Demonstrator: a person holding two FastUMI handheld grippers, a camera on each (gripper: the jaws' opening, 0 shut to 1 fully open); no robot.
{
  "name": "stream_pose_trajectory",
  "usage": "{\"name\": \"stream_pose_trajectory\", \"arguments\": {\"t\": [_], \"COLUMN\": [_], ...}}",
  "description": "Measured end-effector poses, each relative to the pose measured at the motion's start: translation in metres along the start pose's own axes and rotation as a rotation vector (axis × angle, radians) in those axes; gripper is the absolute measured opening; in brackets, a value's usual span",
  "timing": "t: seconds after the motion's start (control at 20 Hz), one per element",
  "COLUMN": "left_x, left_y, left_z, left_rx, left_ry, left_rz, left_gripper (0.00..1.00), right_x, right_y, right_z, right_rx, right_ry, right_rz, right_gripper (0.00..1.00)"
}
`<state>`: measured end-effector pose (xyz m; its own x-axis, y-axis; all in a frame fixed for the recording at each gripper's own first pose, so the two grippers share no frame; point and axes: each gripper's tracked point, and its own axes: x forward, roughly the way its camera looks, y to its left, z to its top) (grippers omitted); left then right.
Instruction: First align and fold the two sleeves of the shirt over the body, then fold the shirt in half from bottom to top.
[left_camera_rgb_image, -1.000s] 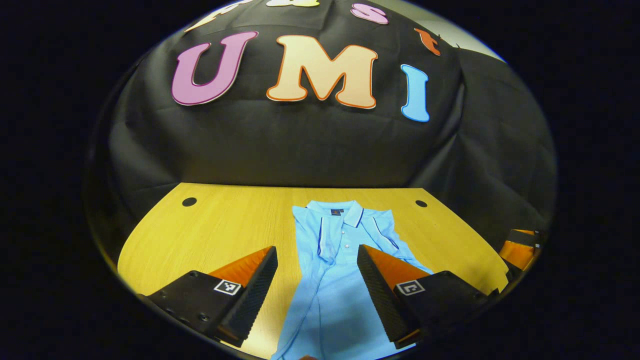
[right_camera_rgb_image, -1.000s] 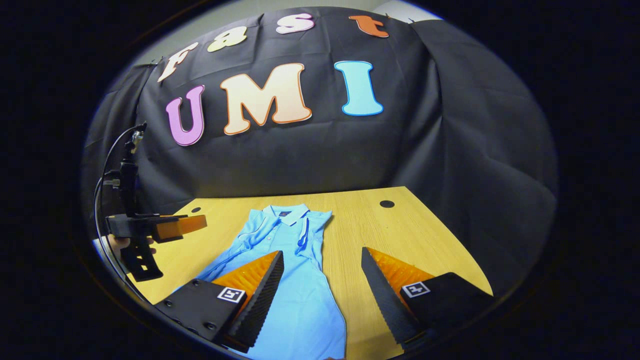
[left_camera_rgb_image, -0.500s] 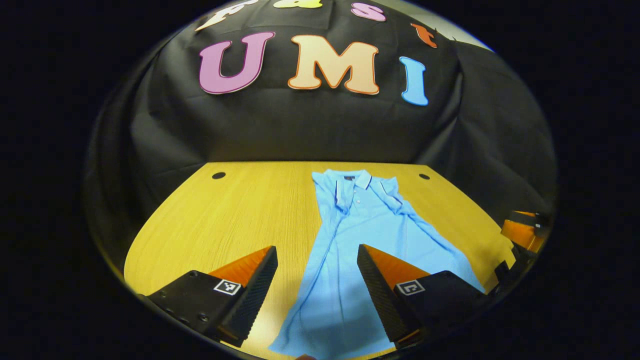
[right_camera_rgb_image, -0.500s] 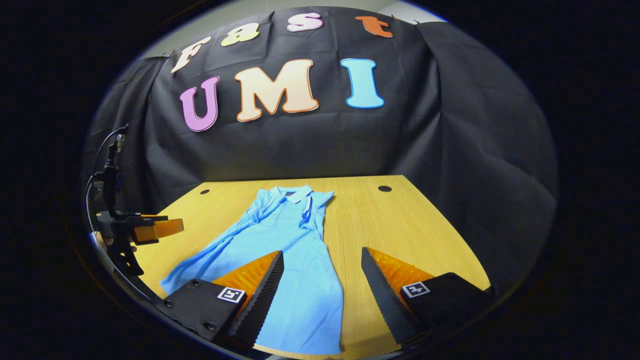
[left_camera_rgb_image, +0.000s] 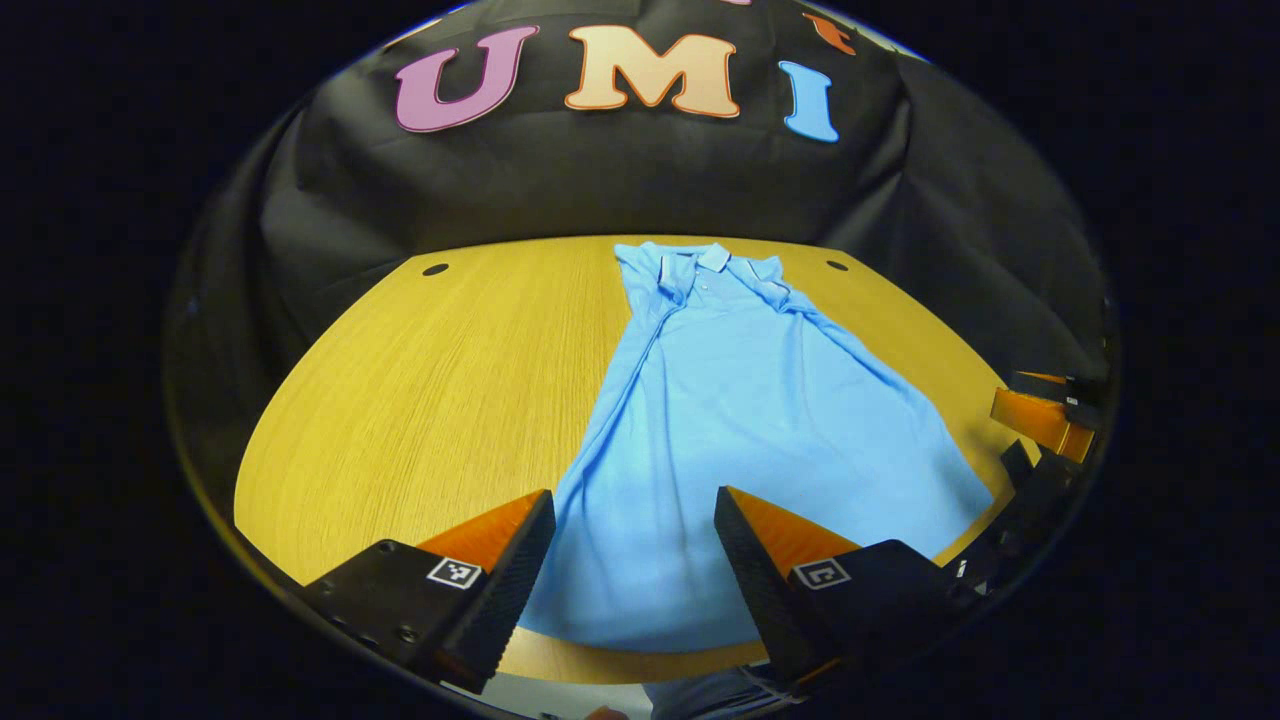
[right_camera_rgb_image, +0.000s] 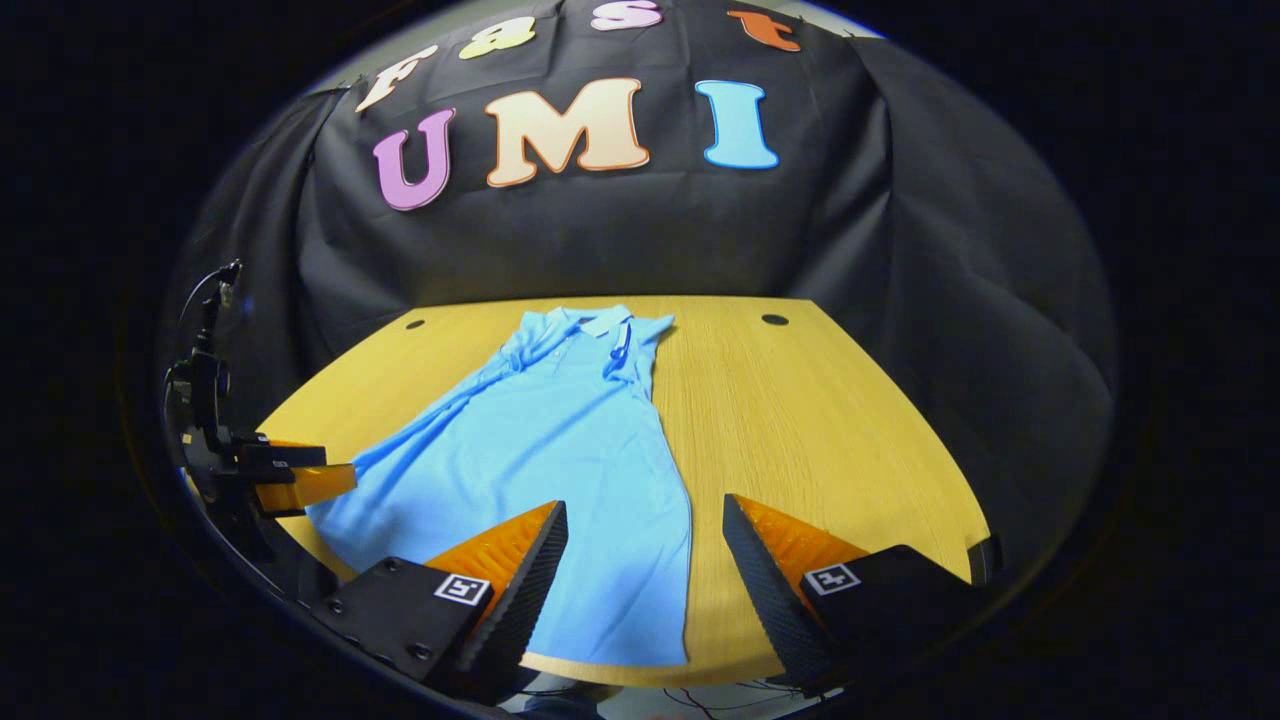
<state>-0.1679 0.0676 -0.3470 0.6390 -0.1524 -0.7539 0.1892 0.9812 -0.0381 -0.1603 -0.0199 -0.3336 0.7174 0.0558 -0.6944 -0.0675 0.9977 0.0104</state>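
Observation:
A light blue polo shirt (left_camera_rgb_image: 740, 420) lies flat on the yellow wooden table (left_camera_rgb_image: 430, 380), collar at the far end and hem by the near edge. Both sleeves lie folded in over the body. My left gripper (left_camera_rgb_image: 632, 500) hovers open over the hem's left part, holding nothing. In the right gripper view the shirt (right_camera_rgb_image: 560, 450) stretches left of centre. My right gripper (right_camera_rgb_image: 645, 505) is open above the hem's right corner, also holding nothing. The other gripper shows at the right edge (left_camera_rgb_image: 1040, 420) of the left gripper view and at the left edge (right_camera_rgb_image: 290, 480) of the right gripper view.
The table (right_camera_rgb_image: 800, 430) has a small round hole at each far corner (left_camera_rgb_image: 435, 269) (left_camera_rgb_image: 837, 265). Black cloth closes off the back and both sides. The table's near edge runs just under both grippers. Bare wood lies on either side of the shirt.
Both grippers have drawn back toward the table's near edge and tilted down. The shirt's whole length and hem have come into view. The shirt itself has not moved.

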Motion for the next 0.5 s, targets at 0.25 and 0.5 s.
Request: {"name": "stream_pose_trajectory", "arguments": {"t": [0.25,0.5], "left_x": [-0.002,-0.003], "left_y": [0.008,0.011], "left_z": [-0.028,-0.047], "left_rx": [0.002,0.026], "left_ry": [0.043,0.06], "left_rz": [0.038,0.065], "left_gripper": [0.96,0.97], "right_x": [-0.008,-0.01], "right_y": [0.002,0.001], "right_z": [-0.036,-0.062], "right_rx": [-0.004,-0.002], "right_ry": [0.07,0.123], "right_rz": [-0.002,-0.009], "right_gripper": [0.93,0.92]}}
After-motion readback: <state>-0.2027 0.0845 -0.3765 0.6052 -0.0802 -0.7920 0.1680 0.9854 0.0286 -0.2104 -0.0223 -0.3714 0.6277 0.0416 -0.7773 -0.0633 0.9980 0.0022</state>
